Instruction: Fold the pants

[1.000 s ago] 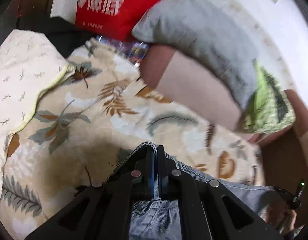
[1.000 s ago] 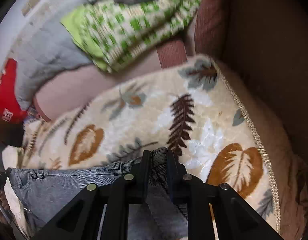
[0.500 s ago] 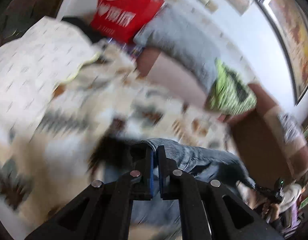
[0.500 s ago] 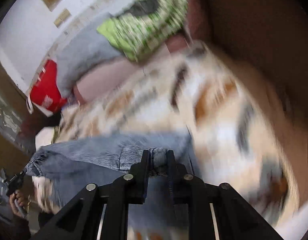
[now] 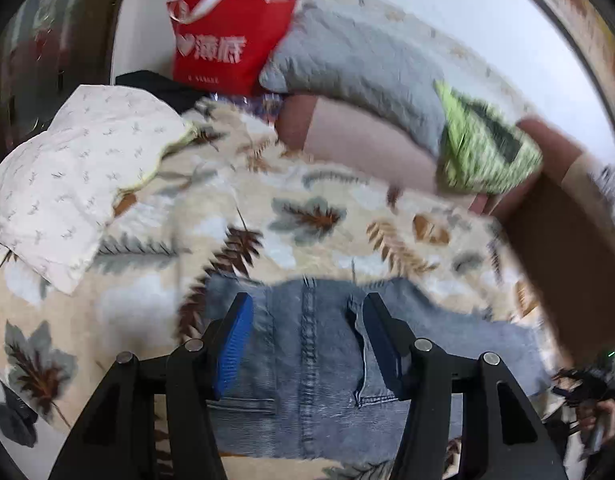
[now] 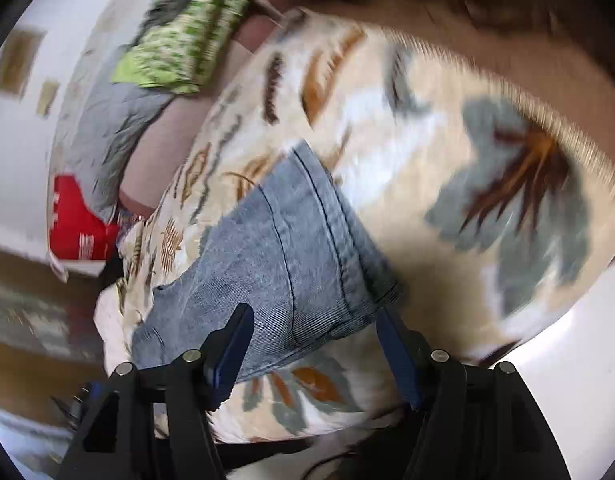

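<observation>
Leaf-printed blanket spread over a brown sofa, with a grey cushion and a green patterned cushion against the back, a red bag and a pale folded cloth off to the left end. Denim pants lying flat on that blanket, directly ahead of and under both tools. Left gripper spread wide, holding nothing, blue pad on one finger and dark pad on the other, hovering over the seamed middle of the denim with a pocket edge close by the right finger. Right gripper likewise spread and empty, poised at the near edge of the same cloth, the stitched hem running away and to the right just inside its right finger. Seen from the left wrist, long axis running roughly sideways, toward the right; from the right wrist, stretching away toward the left and the red bag. Judging by that, probably already doubled once and released, with another fold across the length still to make. Right gripper apparently nearer the hem end, left nearer the seamed bulk; so likely a pinch at the hem by the right and a carry along the long axis toward the left. Much motion blur in both views, so finer creases and layer count impossible to tell.
</observation>
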A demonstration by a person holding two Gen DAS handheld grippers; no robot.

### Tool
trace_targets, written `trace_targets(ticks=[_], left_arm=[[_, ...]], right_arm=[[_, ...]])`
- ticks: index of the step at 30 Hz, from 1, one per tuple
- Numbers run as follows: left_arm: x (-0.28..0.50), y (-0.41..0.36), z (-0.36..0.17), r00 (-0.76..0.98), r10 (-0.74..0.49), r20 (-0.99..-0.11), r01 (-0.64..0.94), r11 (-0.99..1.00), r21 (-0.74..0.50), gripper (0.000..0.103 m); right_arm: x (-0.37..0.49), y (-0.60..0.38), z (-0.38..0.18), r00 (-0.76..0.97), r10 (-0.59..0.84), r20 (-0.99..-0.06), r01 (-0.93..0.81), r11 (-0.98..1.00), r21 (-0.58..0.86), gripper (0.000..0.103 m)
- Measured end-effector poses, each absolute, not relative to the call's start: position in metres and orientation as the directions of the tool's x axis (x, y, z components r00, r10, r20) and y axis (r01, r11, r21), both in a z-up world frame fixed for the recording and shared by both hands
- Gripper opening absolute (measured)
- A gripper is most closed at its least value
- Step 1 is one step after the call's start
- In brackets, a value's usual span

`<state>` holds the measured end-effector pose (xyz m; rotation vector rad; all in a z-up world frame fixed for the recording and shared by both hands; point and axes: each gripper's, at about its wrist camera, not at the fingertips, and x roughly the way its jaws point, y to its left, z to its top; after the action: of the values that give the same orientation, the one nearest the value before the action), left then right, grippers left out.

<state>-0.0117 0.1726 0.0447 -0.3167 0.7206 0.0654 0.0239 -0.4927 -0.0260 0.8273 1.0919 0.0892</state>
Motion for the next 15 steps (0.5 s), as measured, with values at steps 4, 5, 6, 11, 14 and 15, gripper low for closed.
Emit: trace_targets(ticks=[4,5,6,11,14,15], left_arm=[[0.014,0.141,-0.008,0.662,0.003,-0.75,-0.182,0.971,-0.157,0.058],[0.02,0.138,-0.023,0.625,0.02,-0.78,-0.185,0.975,-0.123,0.058],[0.023,0.138,-0.038,0.586,0.045,-0.809,-0.201,0.975,-0.091,0.058],[0.017,0.144,-0.044,0.595,0.016,-0.804,-0.181,0.977,-0.114,0.058],[0.014,0.146,-0.035,0.607,0.012,-0.794,-0.194,0.972,-0.133,0.058],[0.012,0.143,-0.029,0.622,0.017,-0.783,-0.194,0.972,-0.133,0.058]], right_arm=[[0.033,-0.48,-0.05,0.462,0.388,-0.798,0.397,0.714,0.577,0.051],[0.034,-0.479,-0.052,0.455,0.367,-0.811,0.407,0.724,0.557,0.03],[0.034,-0.477,-0.05,0.464,0.327,-0.823,0.411,0.744,0.527,0.02],[0.034,-0.462,-0.029,0.459,0.064,-0.886,0.334,0.912,0.239,0.016],[0.042,-0.456,-0.026,0.43,0.037,-0.902,0.296,0.938,0.18,0.031],[0.041,-0.453,-0.018,0.447,0.017,-0.894,0.284,0.945,0.16,0.053]])
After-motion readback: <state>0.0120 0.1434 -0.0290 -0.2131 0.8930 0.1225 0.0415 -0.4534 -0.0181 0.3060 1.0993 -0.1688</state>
